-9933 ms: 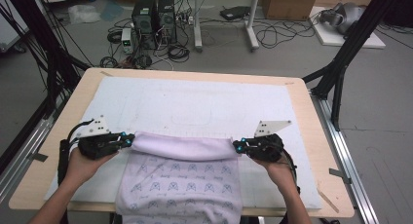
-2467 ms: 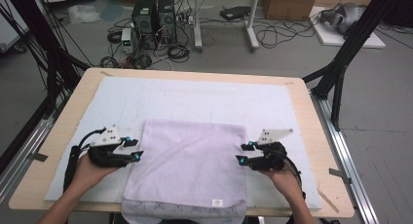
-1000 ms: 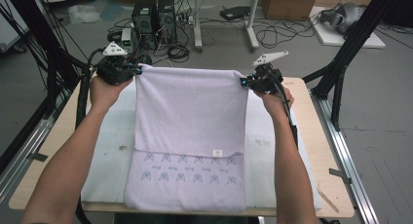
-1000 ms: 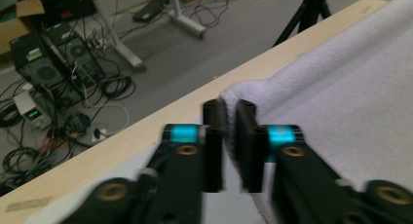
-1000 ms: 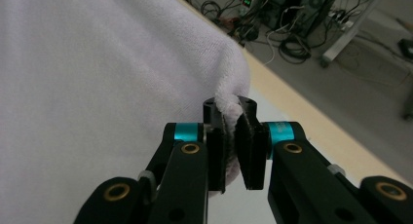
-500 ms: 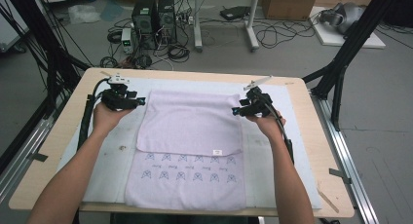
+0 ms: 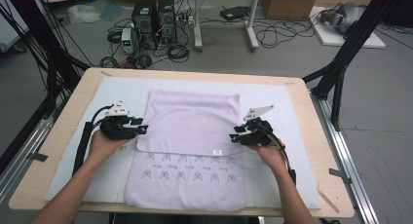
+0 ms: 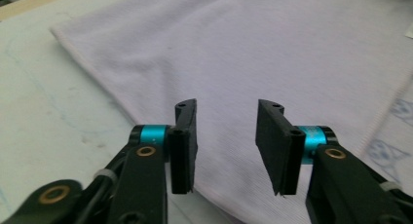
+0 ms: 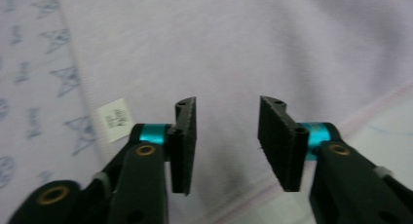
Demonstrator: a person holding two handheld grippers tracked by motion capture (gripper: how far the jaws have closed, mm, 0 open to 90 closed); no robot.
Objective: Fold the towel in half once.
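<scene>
Half a second ago both of my hands were up near the far corners of the towel [image 7: 192, 121]; now they are drawn back toward me and sit at the two ends of the folded flap's near edge. The towel lies on the pale mat [image 7: 272, 100] in the middle of the counter [image 7: 63, 136], its far half folded over so the patterned near half stays bare toward the counter's near edge.

My left gripper [image 7: 141, 130] is just beside the flap's left edge, its jaws partly apart and just narrowing, with the cloth lying under them and nothing pinched. My right gripper [image 7: 234, 137] is the same at the flap's right edge near the small white label [image 7: 217, 152]: half open, narrowing, nothing in it.

I judge the risk lies in the next pinch. If one gripper takes both layers and the other only the top one, the fold pulls crooked. Jaws dragging flat across the terry could also ruck the flap or shift the mat under it.
</scene>
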